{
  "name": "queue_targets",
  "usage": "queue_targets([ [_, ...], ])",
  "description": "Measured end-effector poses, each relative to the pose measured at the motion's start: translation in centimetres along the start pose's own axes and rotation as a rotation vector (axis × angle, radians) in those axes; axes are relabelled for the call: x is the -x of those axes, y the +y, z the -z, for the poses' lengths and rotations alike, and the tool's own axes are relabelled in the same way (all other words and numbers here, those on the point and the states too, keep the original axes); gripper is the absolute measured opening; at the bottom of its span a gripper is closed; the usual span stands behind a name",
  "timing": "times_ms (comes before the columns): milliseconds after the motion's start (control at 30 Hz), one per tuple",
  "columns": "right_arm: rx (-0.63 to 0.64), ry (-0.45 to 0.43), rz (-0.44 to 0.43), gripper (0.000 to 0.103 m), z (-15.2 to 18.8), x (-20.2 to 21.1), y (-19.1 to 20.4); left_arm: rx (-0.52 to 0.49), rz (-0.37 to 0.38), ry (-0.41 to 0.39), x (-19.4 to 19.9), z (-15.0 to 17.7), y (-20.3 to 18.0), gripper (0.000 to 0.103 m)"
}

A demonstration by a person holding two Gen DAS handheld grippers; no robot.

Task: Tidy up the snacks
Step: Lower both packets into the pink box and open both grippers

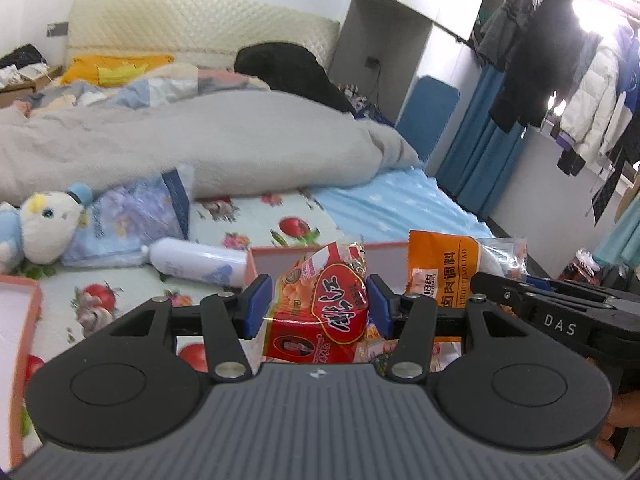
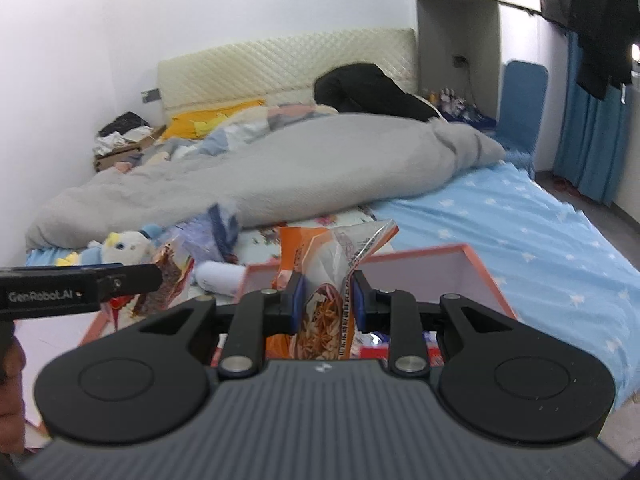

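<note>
- The left gripper [image 1: 319,307] is clamping a red snack packet [image 1: 320,312]; its blue pads [image 1: 260,304] are pressing on both sides of the packet, with the jaws standing about half apart; the packet is hanging above the flowered sheet [image 1: 132,300], at 6 o'clock from the salmon-rimmed box [image 1: 384,246] in the left wrist view.
- The right gripper [image 2: 325,300] is pinching an orange noodle packet [image 2: 324,320] in a narrow grip; the packet's clear crinkled top is sticking up past the fingers toward 1 o'clock.
- In the left wrist view the right gripper [image 1: 456,280] is coming in from 3 o'clock, carrying that orange packet [image 1: 440,276] just beside the red one.
- In the right wrist view the left gripper [image 2: 160,276] is reaching in from 9 o'clock with a packet [image 2: 172,276] at its tip; a hand [image 2: 10,380] is showing at 8 o'clock.
- The box [image 2: 480,264] is lying open on the bed, at 1 o'clock from the right gripper's fingers; a second salmon-rimmed tray [image 1: 24,292] is sitting at 9 o'clock in the left wrist view.
- A white bottle [image 1: 200,262] is lying on its side at 10 o'clock from the red packet, just beside the box; a plush toy [image 1: 44,220] and a blue plastic bag [image 1: 132,216] are lying further toward 10 o'clock.
- A grey quilt [image 1: 200,140] is bunching across the bed at 12 o'clock; clothes [image 1: 560,80] are hanging at 2 o'clock.
</note>
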State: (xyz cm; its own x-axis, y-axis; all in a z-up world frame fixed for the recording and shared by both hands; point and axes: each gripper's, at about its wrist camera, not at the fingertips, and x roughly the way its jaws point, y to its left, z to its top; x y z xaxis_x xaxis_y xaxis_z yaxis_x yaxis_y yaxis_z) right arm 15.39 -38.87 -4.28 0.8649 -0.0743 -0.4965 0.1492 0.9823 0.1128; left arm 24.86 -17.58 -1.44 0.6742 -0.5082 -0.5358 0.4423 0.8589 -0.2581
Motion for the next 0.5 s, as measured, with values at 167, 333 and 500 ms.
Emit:
queue_targets([
  [167, -0.005, 0.053, 0.035, 0.028, 2.1, -1.7, -1.2, -0.015, 0.0, 0.057, -2.7, 1.3, -0.8, 0.057],
  [333, -0.039, 0.117, 0.031, 0.028, 3.9, -3.1, -2.5, -0.015, 0.006, 0.122, -5.2, 2.5, -1.5, 0.057],
  [500, -0.037, 0.162, 0.018, 0.029, 5.1, -4.2, -3.1, -0.015, 0.004, 0.158, -6.8, 3.2, -1.7, 0.058],
])
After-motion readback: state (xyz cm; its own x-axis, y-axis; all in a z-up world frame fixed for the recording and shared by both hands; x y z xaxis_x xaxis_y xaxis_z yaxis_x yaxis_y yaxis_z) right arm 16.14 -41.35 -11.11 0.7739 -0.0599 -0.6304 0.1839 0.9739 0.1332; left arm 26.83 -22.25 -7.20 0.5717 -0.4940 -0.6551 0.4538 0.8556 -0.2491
